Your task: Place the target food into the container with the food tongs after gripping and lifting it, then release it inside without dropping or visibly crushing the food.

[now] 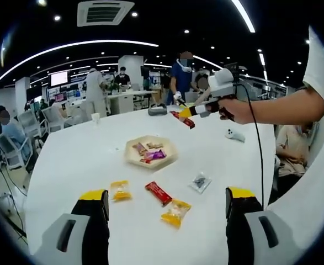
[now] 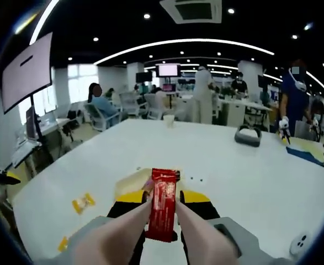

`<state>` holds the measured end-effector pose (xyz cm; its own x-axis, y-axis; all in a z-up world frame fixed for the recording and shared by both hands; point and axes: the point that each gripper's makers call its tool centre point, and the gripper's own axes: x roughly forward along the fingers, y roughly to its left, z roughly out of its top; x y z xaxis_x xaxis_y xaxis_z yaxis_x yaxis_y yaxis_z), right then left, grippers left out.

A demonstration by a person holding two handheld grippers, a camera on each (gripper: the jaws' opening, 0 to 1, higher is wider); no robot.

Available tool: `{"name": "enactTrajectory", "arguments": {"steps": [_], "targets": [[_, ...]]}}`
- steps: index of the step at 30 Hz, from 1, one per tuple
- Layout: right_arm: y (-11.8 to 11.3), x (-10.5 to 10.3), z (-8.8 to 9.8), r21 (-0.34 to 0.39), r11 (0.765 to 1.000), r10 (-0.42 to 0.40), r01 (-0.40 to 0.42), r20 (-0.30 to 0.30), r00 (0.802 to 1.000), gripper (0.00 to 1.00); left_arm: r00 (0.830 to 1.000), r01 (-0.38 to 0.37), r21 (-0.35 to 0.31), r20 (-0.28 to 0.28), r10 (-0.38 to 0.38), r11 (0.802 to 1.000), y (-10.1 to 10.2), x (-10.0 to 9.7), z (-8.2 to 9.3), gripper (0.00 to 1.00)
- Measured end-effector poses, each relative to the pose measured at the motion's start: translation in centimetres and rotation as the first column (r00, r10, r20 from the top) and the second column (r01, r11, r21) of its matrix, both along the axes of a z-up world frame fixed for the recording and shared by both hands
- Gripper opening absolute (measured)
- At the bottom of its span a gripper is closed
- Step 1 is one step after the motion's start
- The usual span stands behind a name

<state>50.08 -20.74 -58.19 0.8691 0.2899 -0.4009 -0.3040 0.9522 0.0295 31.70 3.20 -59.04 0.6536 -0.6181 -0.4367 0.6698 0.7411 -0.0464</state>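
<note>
A beige hexagonal container [image 1: 129, 158] sits mid-table with a few wrapped snacks inside. In front of it lie a red snack bar [image 1: 159, 193], two yellow packets [image 1: 120, 190] [image 1: 175, 212] and a small clear packet [image 1: 199, 181]. My left gripper [image 1: 167, 201] is open, low over these loose snacks, holding nothing. My right gripper [image 1: 190, 112], held by a hand, hovers beyond the container. It is shut on pinkish food tongs [image 2: 123, 232], which pinch a red snack bar [image 2: 163, 212] held in the air. The container [image 2: 127, 185] lies partly hidden behind that bar.
The table is large, white and rounded [image 1: 79, 160]. A grey case [image 2: 247, 135], a paper cup [image 2: 169, 120] and a small white device [image 1: 234, 134] lie near its far side. A yellow packet [image 2: 83, 202] lies to the left. Several people and chairs stand beyond the table.
</note>
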Motion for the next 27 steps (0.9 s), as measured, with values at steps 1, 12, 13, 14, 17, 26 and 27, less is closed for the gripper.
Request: {"name": "enactTrajectory", "arguments": {"steps": [1, 12, 13, 14, 17, 26, 27], "targets": [[0.1, 0.3, -0.1, -0.001, 1.000, 0.003, -0.003, -0.002, 1.000, 0.23, 1.000, -0.004, 0.000, 0.000, 0.004, 1.000, 0.1, 0.1, 0.1, 0.87], [1.1, 2.6, -0.4, -0.003, 1.000, 0.030, -0.030, -0.015, 0.999, 0.23, 1.000, -0.018, 0.003, -0.010, 0.018, 1.000, 0.4, 0.6, 0.0, 0.87], [1.2, 2.7, -0.4, -0.003, 0.999, 0.033, -0.033, -0.016, 0.999, 0.23, 1.000, -0.018, 0.003, -0.011, 0.018, 1.000, 0.4, 0.6, 0.0, 0.87], [1.3, 2.9, -0.5, -0.006, 0.999, 0.037, -0.037, -0.017, 0.999, 0.23, 1.000, -0.017, 0.005, -0.012, 0.017, 1.000, 0.4, 0.7, -0.1, 0.87], [1.7, 3.6, -0.8, -0.017, 0.998, 0.055, -0.056, -0.029, 0.998, 0.23, 1.000, -0.019, 0.004, -0.015, 0.019, 1.000, 0.5, 0.8, -0.1, 0.87], [3.2, 6.6, -0.8, -0.051, 0.994, 0.097, -0.099, -0.041, 0.994, 0.23, 0.999, -0.041, 0.005, -0.026, 0.041, 0.999, 1.0, 1.1, -0.4, 0.87], [3.3, 6.9, -0.9, -0.055, 0.993, 0.102, -0.104, -0.042, 0.994, 0.23, 0.999, -0.044, 0.004, -0.027, 0.044, 0.999, 1.0, 1.1, -0.4, 0.87]]}}
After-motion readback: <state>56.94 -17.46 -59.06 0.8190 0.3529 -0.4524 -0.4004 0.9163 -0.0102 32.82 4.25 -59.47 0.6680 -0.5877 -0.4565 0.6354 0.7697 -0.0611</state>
